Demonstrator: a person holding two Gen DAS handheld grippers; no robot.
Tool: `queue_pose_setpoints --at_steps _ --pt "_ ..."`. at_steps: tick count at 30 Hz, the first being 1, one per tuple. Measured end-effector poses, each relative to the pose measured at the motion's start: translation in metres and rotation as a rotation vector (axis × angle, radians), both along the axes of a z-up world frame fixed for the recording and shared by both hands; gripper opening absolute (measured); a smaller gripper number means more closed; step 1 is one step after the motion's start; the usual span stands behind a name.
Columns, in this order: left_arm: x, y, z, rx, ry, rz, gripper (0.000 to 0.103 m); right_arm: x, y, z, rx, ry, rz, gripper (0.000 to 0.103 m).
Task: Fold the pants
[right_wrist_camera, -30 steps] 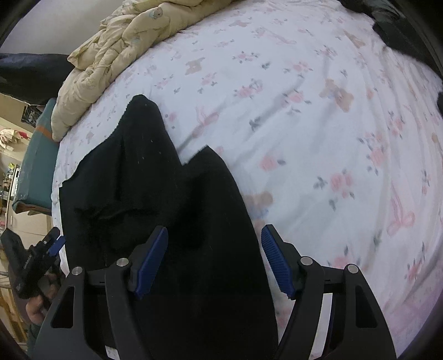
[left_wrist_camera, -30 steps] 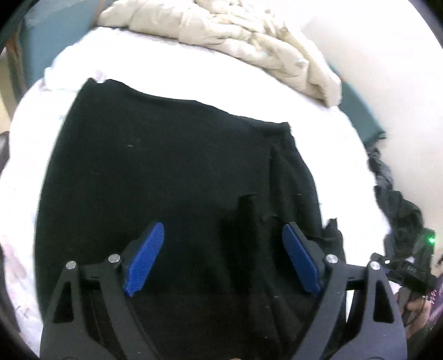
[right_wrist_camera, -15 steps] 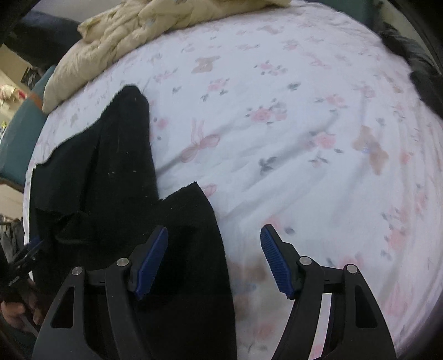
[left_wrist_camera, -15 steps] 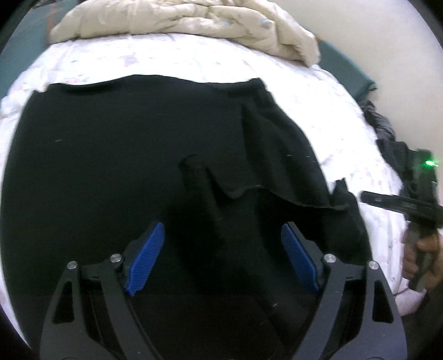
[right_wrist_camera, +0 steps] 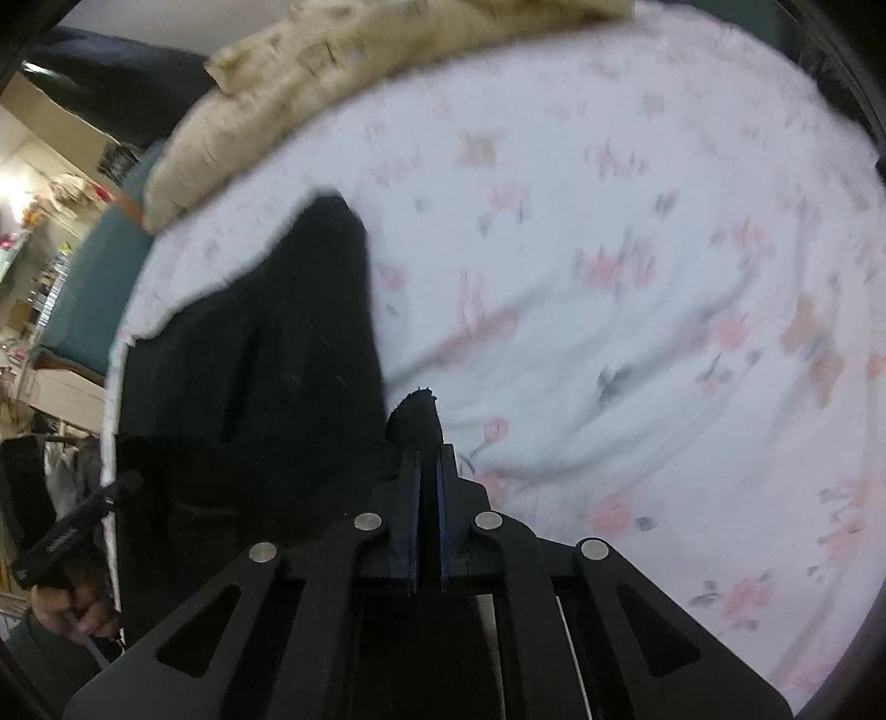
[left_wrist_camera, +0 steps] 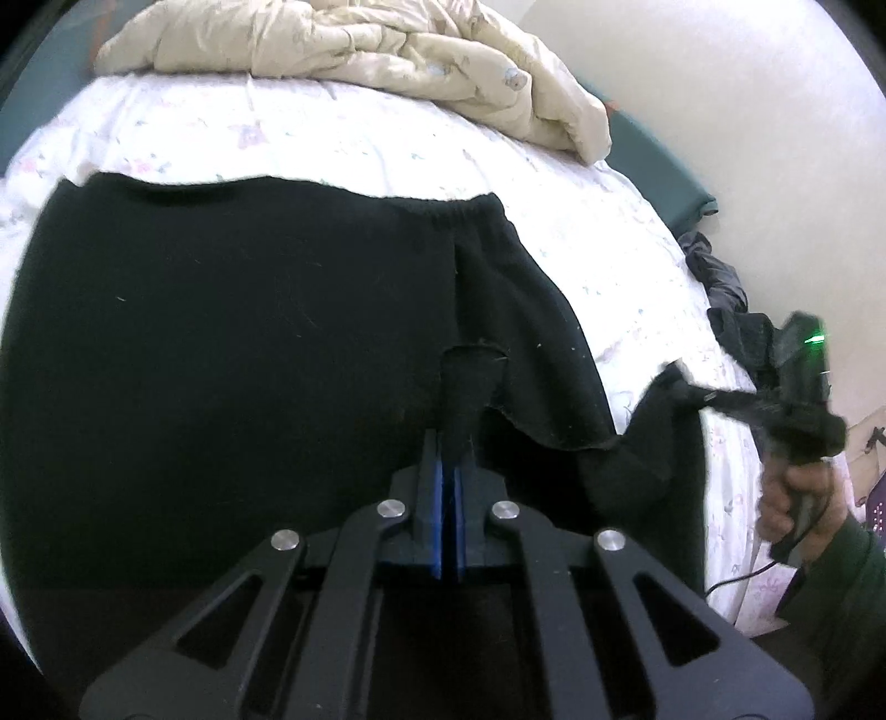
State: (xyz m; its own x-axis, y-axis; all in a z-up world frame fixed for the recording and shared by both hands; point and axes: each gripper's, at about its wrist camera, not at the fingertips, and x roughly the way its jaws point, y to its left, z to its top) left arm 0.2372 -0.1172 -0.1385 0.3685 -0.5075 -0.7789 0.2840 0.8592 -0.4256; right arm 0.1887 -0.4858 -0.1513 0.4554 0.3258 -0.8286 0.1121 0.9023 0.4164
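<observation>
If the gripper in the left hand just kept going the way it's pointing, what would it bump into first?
Probably the black pants themselves: the left gripper is already shut on a fold of them, with more cloth ahead on the bed sheet.

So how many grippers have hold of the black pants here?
2. The left gripper pinches a raised fold mid-pants; the right gripper pinches the pants at their edge beside the floral sheet.

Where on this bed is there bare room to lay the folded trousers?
The widest free patch is the flowered white sheet to the right of the black fleece pants. A narrower strip lies between the waistband and the crumpled cream quilt. The bed's far right edge is crowded by a heap of dark clothes.
</observation>
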Motion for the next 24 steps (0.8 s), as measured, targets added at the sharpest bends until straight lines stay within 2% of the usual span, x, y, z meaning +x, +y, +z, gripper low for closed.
queue_pose_setpoints --at_steps 4,8,13,15,18,20,22,24 --pt "-0.001 0.015 0.010 -0.006 -0.003 0.060 0.001 -0.020 -0.011 0.043 0.007 -0.127 -0.002 0.004" --pt "-0.002 0.028 0.016 -0.022 -0.006 0.105 0.000 -0.034 -0.029 0.073 0.014 -0.219 -0.083 0.004" --pt "0.004 0.046 0.011 -0.133 0.031 0.162 0.000 -0.042 -0.054 0.084 0.021 -0.270 -0.196 0.004" --pt "0.002 0.049 0.015 -0.124 0.026 0.159 0.000 -0.043 -0.054 0.090 0.040 -0.295 -0.180 0.003" --pt "-0.010 0.055 0.033 -0.068 0.004 0.159 0.000 -0.047 -0.048 0.104 0.075 -0.355 -0.142 0.003" --pt "-0.020 0.064 0.048 -0.093 -0.017 0.167 0.000 -0.046 -0.041 0.115 0.102 -0.399 -0.107 0.003" --pt "-0.023 0.065 0.058 -0.074 -0.050 0.148 0.000 -0.040 -0.027 0.128 0.064 -0.439 -0.056 0.000" --pt "-0.018 0.064 0.053 -0.032 -0.057 0.146 0.000 -0.026 -0.013 0.128 0.007 -0.422 -0.029 0.000"
